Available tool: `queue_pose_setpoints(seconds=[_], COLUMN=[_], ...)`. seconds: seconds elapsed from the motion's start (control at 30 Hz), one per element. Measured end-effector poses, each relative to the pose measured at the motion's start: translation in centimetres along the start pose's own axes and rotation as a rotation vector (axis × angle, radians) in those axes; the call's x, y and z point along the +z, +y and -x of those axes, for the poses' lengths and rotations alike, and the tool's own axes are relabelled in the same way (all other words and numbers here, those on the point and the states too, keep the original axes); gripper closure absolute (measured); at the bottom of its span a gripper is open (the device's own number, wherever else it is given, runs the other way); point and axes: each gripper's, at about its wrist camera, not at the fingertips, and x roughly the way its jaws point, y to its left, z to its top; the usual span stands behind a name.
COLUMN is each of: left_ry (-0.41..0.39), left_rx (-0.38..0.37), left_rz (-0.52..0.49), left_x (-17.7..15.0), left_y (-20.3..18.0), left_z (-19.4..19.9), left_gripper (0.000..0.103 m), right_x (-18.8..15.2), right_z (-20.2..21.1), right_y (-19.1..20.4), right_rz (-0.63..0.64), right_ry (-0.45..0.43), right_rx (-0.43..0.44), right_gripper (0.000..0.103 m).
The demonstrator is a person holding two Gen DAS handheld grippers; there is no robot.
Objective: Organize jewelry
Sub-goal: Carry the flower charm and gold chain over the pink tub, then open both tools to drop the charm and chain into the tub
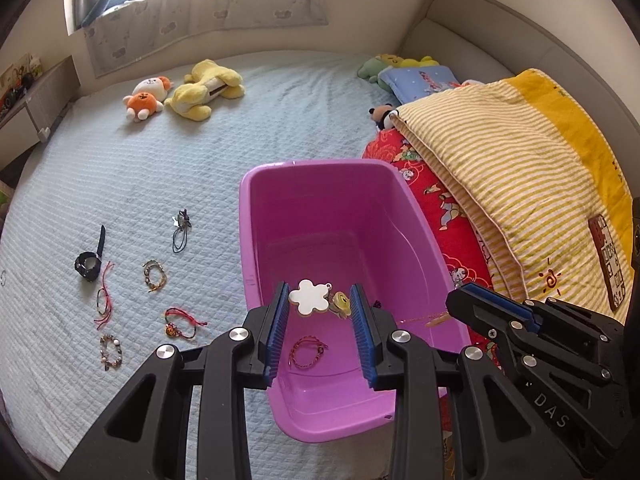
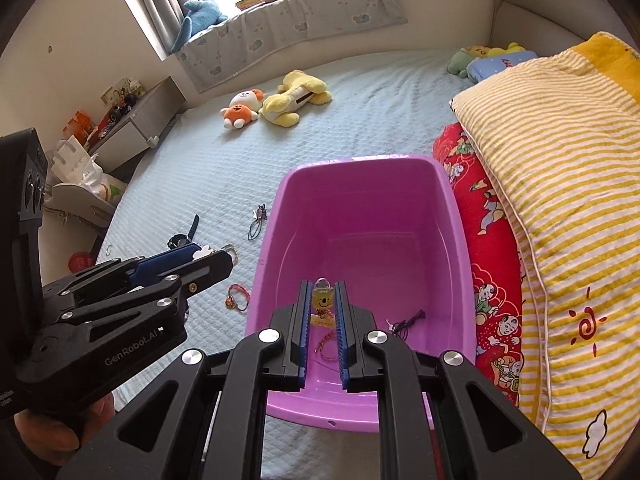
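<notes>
Right wrist — koala charm [image 2: 323,299] in right claw [image 2: 323,305]

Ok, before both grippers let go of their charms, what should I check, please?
1. Left gripper pinches the white flower-shaped charm between its fingers: ok.
2. Right gripper pinches the yellow bear-shaped charm: ok.
3. Both charms fully above the purple plastic tub: cannot tell; the two views disagree.
4. Free floor in the tub beside the red braided bracelet: ok.
5. Pale blue quilted bedspread cleared of jewelry: not ok; the black wristwatch, among others, lies there.
</notes>
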Motion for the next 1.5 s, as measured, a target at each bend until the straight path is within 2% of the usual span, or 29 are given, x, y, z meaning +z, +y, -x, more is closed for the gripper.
queue_pose_setpoints(seconds=[0.23,0.33,0.43,0.47,0.5,0.53,0.57,0.6,0.9,1.33,1.5], left_ry=[0.114,0.147,0.166,0.171,0.176,0.175,0.158,0.146,0.144,0.121,0.118], left_rx=[0.041,0.044,0.061,0.067,0.078,0.098,0.127,0.118,0.113,0.14,0.164], left_rz=[0.025,0.055,0.036,0.03,0.025,0.024,0.027,0.032,0.052,0.054,0.073], left_x=[0.4,0.4,0.3,0.3,0.3,0.3,0.3,0.4,0.8,-0.1,-1.4], left_y=[0.5,0.8,0.4,0.3,0.2,0.2,0.4,0.6,1.2,1.9,3.0], left_z=[-4.3,-5.6,-6.3,-6.3,-6.4,-6.3,-6.1,-5.8,-5.2,-3.1,-1.8], left_gripper=[0.072,0.073,0.071,0.067,0.048,0.031,0.026,0.023,0.023,0.023,0.021], right_x=[-0.1,-0.1,0.0,0.1,0.2,0.3,0.5,0.5,0.6,-0.1,-0.7], right_z=[-3.8,-5.0,-5.8,-6.0,-6.1,-6.0,-5.9,-5.7,-4.7,-3.8,-3.6], right_y=[-1.7,-2.3,-2.7,-2.8,-3.0,-3.2,-3.4,-3.7,-4.5,-1.9,-0.5], right_rz=[-0.047,-0.062,-0.061,-0.062,-0.064,-0.067,-0.073,-0.079,-0.094,-0.059,-0.033], right_ry=[0.114,0.141,0.157,0.166,0.172,0.17,0.161,0.156,0.15,0.151,0.166], right_rx=[-0.014,-0.031,-0.045,-0.05,-0.059,-0.068,-0.081,-0.087,-0.092,-0.061,-0.039], right_gripper=[0.092,0.092,0.091,0.087,0.072,0.062,0.06,0.058,0.055,0.05,0.048])
